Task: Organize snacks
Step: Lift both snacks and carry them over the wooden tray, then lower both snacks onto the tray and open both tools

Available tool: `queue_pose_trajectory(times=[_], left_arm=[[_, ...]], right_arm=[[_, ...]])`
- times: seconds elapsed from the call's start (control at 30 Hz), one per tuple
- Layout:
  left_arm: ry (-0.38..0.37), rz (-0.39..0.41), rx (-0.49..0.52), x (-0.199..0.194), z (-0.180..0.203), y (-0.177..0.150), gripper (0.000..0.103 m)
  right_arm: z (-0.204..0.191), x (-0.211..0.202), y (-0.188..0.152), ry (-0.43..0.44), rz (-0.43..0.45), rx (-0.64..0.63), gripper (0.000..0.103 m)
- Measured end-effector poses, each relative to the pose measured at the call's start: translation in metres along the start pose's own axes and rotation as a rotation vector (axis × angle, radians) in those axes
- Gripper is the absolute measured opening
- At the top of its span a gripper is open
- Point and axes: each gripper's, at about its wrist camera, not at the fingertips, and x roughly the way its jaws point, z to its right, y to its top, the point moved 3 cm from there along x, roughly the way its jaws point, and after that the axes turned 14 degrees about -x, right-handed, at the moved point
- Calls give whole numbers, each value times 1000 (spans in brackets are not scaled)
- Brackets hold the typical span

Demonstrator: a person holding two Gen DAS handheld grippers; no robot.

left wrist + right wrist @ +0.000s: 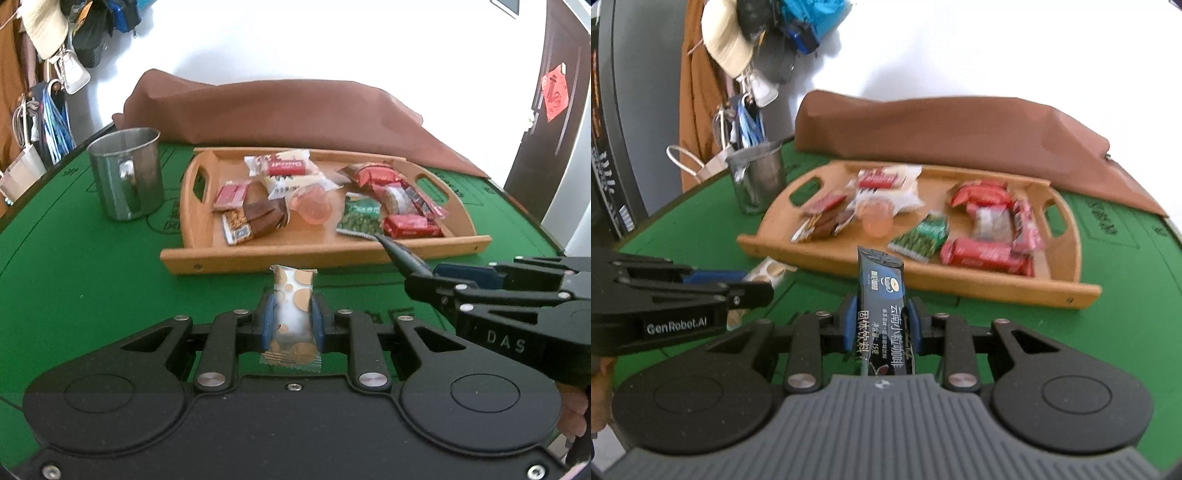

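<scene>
My left gripper (pixel 293 321) is shut on a white snack packet with gold dots (pixel 293 295), held over the green table just in front of the wooden tray (pixel 295 254). My right gripper (pixel 881 319) is shut on a black coffee sachet (pixel 882 295), also in front of the tray (pixel 960 273). The tray holds several snacks: red packets (pixel 410 225), a green packet (pixel 360 218), a brown bar (pixel 258 218) and a pink jelly cup (pixel 314 206). The right gripper with its black sachet shows in the left wrist view (pixel 436 277); the left gripper shows in the right wrist view (pixel 753 291).
A steel mug (pixel 127 177) stands left of the tray. A brown cloth (pixel 295 110) lies bunched behind the tray. Bags and a hat (pixel 44 29) hang at the far left. A dark door (pixel 554 110) is at the right.
</scene>
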Motion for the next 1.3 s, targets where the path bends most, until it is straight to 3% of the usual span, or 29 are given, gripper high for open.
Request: queue_pose_trajectory(times=[0.67,0.97,1.3], left_arm=[[-13,-3,-42,59,23,86,21],[19,-53,-95,105,20,112,21],[56,-62,-132,133,12,131,21]], right_arm=[[62,36,57,-112,6,91,34],[78,72,84,-67,20,143,34],[91,115,90,-19,-2,236,34]])
